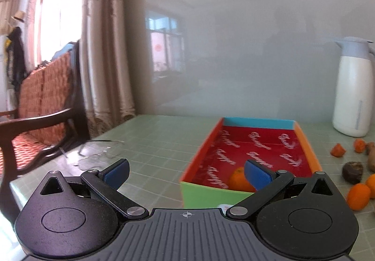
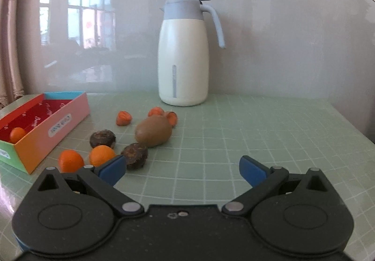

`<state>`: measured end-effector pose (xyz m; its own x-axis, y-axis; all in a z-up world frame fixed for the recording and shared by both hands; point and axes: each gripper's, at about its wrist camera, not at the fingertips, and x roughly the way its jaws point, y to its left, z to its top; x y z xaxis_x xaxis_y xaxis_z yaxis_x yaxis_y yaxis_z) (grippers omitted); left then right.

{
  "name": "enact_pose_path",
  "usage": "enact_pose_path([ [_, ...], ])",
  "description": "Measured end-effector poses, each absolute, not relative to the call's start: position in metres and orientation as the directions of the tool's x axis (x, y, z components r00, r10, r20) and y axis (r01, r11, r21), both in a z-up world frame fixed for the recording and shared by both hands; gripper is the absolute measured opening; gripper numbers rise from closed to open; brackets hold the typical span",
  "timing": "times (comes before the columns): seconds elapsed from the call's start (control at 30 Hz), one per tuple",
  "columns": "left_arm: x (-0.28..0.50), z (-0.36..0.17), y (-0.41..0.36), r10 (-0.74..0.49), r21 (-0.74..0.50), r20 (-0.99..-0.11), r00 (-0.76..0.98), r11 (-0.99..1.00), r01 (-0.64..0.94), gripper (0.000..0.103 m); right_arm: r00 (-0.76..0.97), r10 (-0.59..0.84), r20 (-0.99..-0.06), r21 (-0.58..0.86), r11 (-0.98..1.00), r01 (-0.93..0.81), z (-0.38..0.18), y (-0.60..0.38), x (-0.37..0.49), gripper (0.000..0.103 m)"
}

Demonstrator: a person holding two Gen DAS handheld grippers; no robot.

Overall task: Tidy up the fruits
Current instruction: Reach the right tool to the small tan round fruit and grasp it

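At the far left of the left wrist view a wooden chair [image 1: 39, 106] stands by the curtain [image 1: 103, 50], away from the work. The left gripper [image 1: 186, 173] hangs low over the green table [image 1: 150, 143] in the bottom middle of that view, its jaws spread wide with nothing between them. I think it waits there because the bright box [image 1: 307, 143] sits right in front of it, a little to the right, ready for fruit to be dropped in. One small orange [image 1: 239, 180] already lies in the near corner of the box, on the red floor. In the right wrist view the same box shows at the left edge, open at the top so fruit can go in from above. Just right of it the loose fruit lies together on the table: two small oranges [image 2: 70, 160], two dark brown round fruits [image 2: 102, 138], a brown kiwi [image 2: 153, 131], and three little orange-red fruits [image 2: 123, 118] behind it. They are still out of the box, so most of the sorting looks not yet done. The right gripper [image 2: 182, 170] is at the bottom middle with its jaws spread wide and empty; the left pad sits close to an orange and a dark fruit, likely to pick one. The white jug [image 2: 182, 54] stands at the back, out of the way.
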<state>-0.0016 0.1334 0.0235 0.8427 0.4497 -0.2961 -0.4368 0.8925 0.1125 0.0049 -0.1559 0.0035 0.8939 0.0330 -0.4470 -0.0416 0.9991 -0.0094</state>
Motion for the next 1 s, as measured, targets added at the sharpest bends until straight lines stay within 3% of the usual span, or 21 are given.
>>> enact_pose_path([
  [0.1,-0.004,0.025,0.136,0.482,0.113,-0.274,0.832,0.875,-0.470,0.103,0.892,0.056,-0.449,0.049,0.998,-0.038,0.002,-0.164,0.006,0.097],
  [0.23,-0.005,0.026,0.140,0.517,0.118,-0.258,0.816,0.855,-0.505,0.103,0.901,0.110,-0.420,0.051,0.994,-0.098,0.001,-0.155,0.001,0.103],
  [0.37,-0.006,0.026,0.142,0.558,0.134,-0.241,0.794,0.830,-0.542,0.103,0.870,0.136,-0.474,0.004,0.988,-0.153,-0.003,-0.136,0.006,0.103],
  [0.5,-0.009,0.028,0.153,0.538,0.078,-0.265,0.800,0.839,-0.538,0.103,0.894,0.150,-0.421,-0.105,0.971,-0.213,-0.001,-0.112,-0.002,0.099],
  [0.57,-0.010,0.028,0.157,0.534,0.067,-0.272,0.801,0.841,-0.537,0.103,0.876,0.211,-0.434,-0.084,0.958,-0.273,-0.003,-0.104,-0.003,0.097],
  [0.7,-0.013,0.028,0.164,0.511,0.032,-0.282,0.812,0.851,-0.524,0.103,0.846,0.217,-0.487,-0.130,0.940,-0.316,-0.011,-0.083,0.002,0.070],
  [1.0,-0.014,0.025,0.178,0.518,0.023,-0.300,0.801,0.844,-0.537,0.103,0.807,0.244,-0.539,-0.092,0.935,-0.344,-0.019,-0.071,0.009,0.047],
])
